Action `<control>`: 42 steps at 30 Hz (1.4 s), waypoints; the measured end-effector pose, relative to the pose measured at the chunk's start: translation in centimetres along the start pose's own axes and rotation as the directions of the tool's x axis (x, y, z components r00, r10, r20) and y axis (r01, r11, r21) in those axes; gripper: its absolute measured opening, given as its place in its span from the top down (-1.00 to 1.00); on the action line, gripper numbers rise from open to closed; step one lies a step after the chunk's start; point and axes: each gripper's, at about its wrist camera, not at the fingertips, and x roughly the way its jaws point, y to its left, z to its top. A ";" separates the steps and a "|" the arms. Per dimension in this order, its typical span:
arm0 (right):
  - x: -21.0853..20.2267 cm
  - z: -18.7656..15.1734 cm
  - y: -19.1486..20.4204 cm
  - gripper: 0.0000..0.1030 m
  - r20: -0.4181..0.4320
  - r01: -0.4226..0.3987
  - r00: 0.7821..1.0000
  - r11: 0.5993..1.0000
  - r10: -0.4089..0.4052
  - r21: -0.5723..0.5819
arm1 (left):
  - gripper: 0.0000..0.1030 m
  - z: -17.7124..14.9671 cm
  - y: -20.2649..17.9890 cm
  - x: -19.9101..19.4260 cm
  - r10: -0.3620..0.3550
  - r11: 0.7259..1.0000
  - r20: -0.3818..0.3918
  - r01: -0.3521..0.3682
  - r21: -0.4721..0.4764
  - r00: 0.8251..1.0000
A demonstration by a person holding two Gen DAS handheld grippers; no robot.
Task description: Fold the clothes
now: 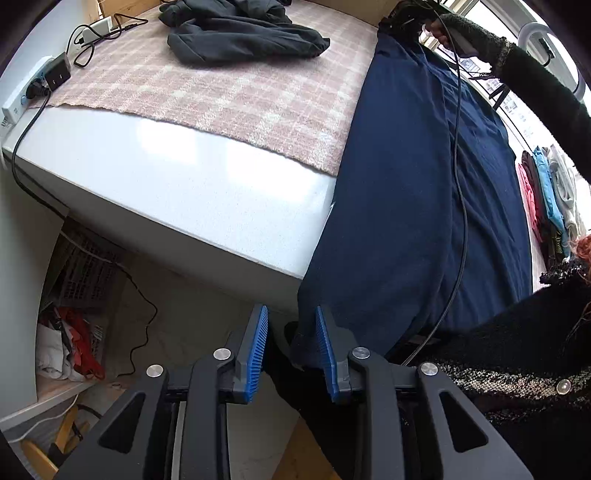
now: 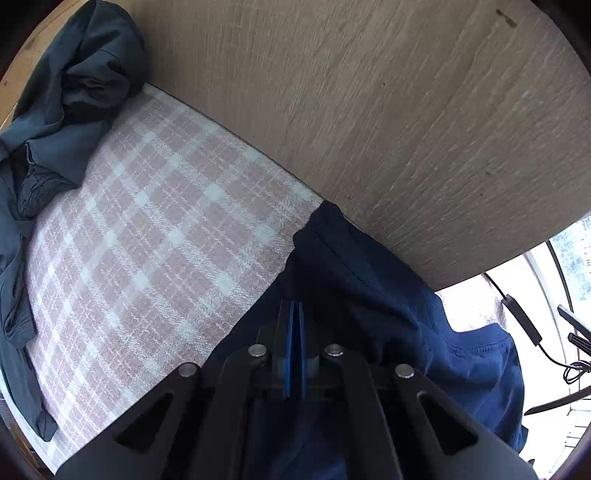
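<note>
While the right gripper [image 2: 294, 310] clamps the navy cotton garment [image 2: 369, 280] over the pink plaid blanket [image 2: 147, 229], the left gripper [image 1: 291, 332] gapes empty.

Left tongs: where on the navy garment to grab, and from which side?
Take the navy garment by its lower corner hanging over the table edge, coming in from below. The open left tongs already straddle it; the right tongs pinch the far end.

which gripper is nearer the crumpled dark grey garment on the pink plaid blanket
Right. The right gripper, shut on the navy blue garment, sits on the pink plaid blanket with the crumpled dark grey garment; the left gripper hangs off the white table's near edge.
</note>
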 end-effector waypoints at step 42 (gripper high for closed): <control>-7.4 -17.1 -3.9 0.52 0.070 -0.196 0.979 0.979 0.191 0.062 | 1.00 -4.1 -9.9 3.1 -0.038 0.983 0.076 0.024 0.182 0.996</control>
